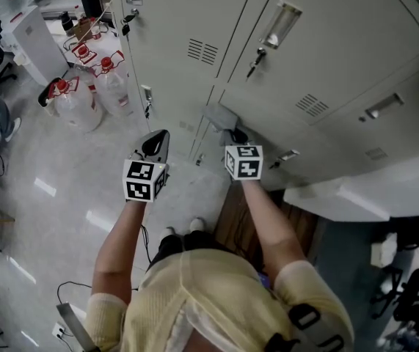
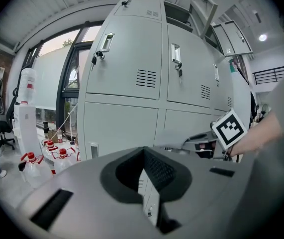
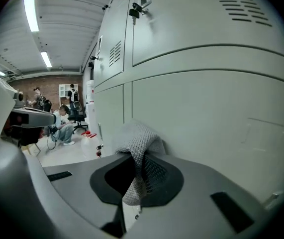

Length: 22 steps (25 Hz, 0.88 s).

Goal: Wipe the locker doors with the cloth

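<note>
Closest in, the right gripper (image 3: pixel 137 172) has its jaws closed on a grey knitted cloth (image 3: pixel 139 139); a fold hangs down between them and the bunched part above is pressed flat against a lower locker door (image 3: pixel 211 118). From the head view we note the same: the cloth (image 1: pixel 219 116) sits on the pale grey door face with the right gripper (image 1: pixel 233 134) behind it and its marker cube (image 1: pixel 243 161) toward the person's forearm. The left gripper (image 2: pixel 145 169) has its jaws drawn in to a narrow slit, with nothing between them, only locker front showing through. It is held off the lockers, over the floor (image 1: pixel 62 196), pointing at the lower tier, with its own marker cube (image 1: pixel 144 180) just beside the right one. Further out, the upper doors (image 2: pixel 124 59) carry louvred vents and handle plates, and a key (image 2: pixel 96 58) hangs in one lock. Left of the locker bank we log a group of clear water bottles with red caps (image 1: pixel 84 86) standing on the floor. Seated and standing people show far off in the right gripper view, too small to detail.
</note>
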Each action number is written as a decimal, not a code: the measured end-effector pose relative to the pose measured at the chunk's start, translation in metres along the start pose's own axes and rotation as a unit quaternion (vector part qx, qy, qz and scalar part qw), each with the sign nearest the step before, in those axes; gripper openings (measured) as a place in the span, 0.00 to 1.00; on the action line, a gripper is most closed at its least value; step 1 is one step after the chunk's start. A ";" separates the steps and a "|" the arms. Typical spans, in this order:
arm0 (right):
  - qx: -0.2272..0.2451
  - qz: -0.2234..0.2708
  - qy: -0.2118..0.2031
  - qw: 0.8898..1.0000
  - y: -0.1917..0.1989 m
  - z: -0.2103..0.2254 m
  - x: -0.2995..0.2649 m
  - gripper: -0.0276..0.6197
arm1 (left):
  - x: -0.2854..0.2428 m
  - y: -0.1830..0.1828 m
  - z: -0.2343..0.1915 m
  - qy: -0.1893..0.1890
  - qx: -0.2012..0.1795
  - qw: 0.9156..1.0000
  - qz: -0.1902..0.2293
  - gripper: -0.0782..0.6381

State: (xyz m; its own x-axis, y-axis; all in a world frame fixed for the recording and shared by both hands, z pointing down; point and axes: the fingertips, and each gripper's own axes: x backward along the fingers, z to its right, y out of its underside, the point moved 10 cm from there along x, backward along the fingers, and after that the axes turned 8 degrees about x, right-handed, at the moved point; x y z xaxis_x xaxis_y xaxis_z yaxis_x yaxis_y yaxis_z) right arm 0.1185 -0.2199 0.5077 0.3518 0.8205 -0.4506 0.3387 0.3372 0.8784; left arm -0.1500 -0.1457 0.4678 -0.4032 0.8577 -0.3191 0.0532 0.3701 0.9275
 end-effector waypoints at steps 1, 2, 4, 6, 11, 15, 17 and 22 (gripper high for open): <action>-0.002 -0.004 0.007 1.000 0.001 0.003 0.000 0.06 | 0.000 0.000 0.001 0.001 0.000 1.000 -0.002 0.11; -0.005 -0.007 0.012 1.000 0.002 0.006 0.001 0.06 | 0.000 0.001 0.001 0.002 0.001 1.000 -0.003 0.11; -0.009 -0.007 0.021 1.000 0.004 0.011 0.005 0.06 | 0.000 0.003 0.002 0.005 0.003 1.000 -0.006 0.11; -0.012 -0.006 0.029 0.999 0.008 0.017 0.011 0.06 | -0.001 0.003 0.002 0.009 0.003 1.000 -0.008 0.11; -0.020 -0.008 0.054 0.998 0.017 0.032 0.029 0.06 | -0.011 0.003 0.010 0.024 -0.003 1.000 -0.012 0.11; -0.028 -0.012 0.077 0.997 0.027 0.046 0.045 0.06 | -0.024 0.002 0.023 0.046 -0.016 0.999 -0.016 0.11; -0.035 -0.015 0.091 0.995 0.034 0.054 0.053 0.06 | -0.031 0.003 0.030 0.057 -0.018 0.998 -0.020 0.11; -0.051 -0.020 0.126 0.990 0.051 0.075 0.075 0.06 | -0.046 0.002 0.049 0.086 -0.023 0.996 -0.026 0.11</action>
State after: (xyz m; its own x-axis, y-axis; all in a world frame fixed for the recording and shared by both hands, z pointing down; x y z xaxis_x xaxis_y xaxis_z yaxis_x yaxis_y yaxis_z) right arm 0.2281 -0.1760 0.5071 0.1056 0.8906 -0.4424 0.2540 0.4060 0.8779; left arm -0.0870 -0.1666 0.4745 -0.5552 0.7626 -0.3318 -0.0123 0.3913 0.9202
